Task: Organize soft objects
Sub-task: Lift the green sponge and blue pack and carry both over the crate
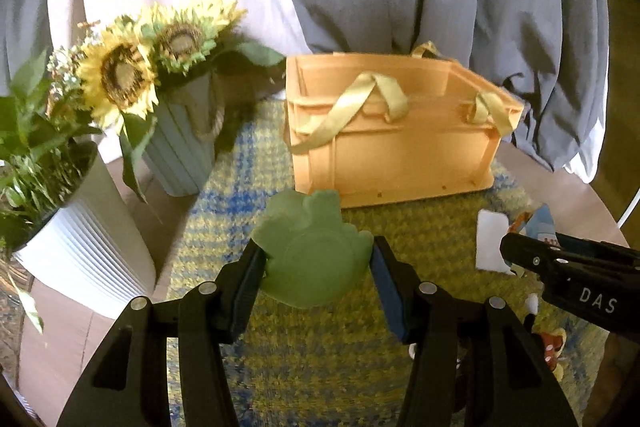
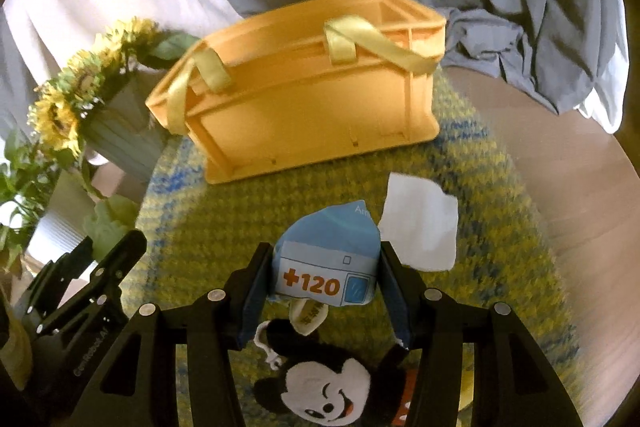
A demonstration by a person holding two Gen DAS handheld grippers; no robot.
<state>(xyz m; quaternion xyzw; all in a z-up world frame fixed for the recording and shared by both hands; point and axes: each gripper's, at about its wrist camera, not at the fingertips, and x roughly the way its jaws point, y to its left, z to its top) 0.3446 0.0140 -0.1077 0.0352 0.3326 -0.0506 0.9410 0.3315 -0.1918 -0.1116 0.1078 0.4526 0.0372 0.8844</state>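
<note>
black mouse plush [image 2: 320, 387] shows only under right tool [image 2: 324, 267].

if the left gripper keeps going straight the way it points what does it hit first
Probably the near side wall of the orange basket, straight ahead past the green soft toy that the left gripper holds; depth is hard to judge.
</note>
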